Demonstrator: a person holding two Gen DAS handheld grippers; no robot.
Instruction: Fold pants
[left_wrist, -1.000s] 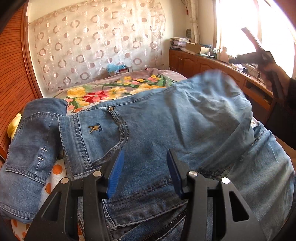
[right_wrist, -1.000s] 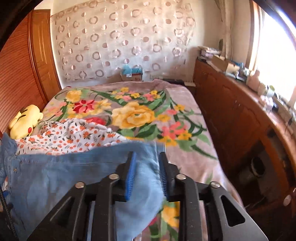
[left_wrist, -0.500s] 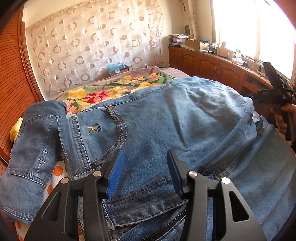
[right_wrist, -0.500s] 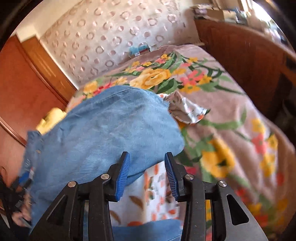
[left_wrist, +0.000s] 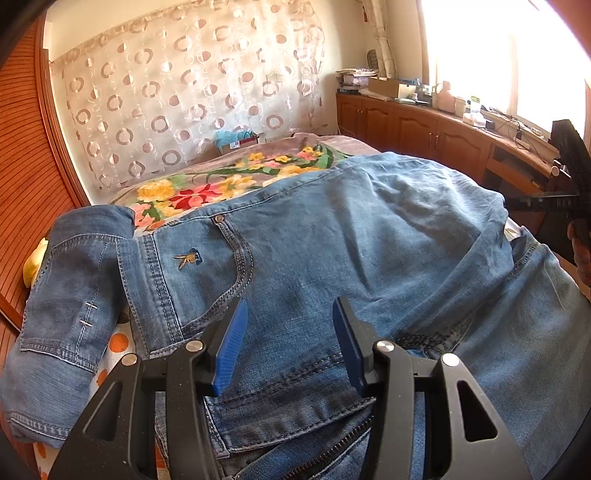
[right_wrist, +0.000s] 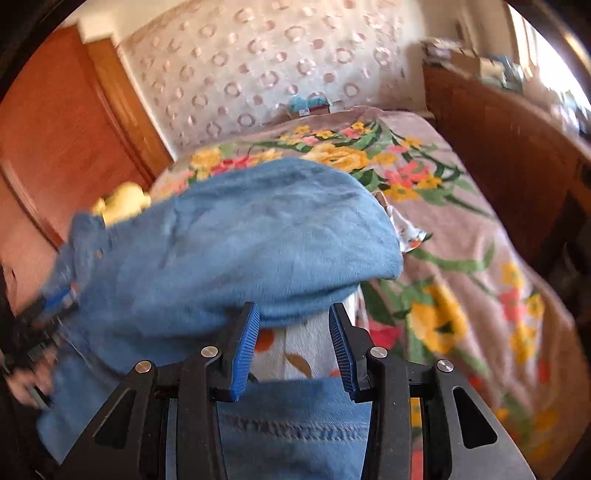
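Jeans (left_wrist: 332, 240) lie on the bed (right_wrist: 461, 229), one leg doubled over toward the waist, the fold humped, not flat. Your left gripper (left_wrist: 286, 339) hovers half open over the waistband, nothing pinched. Your right gripper (right_wrist: 291, 343) has just been opening; its jaws stand apart, denim below them, pads not pressing. Risks: the humped fold may slump off-line because nothing pins it. Close the right now and you may snag the sheet (right_wrist: 295, 347) under the denim too.
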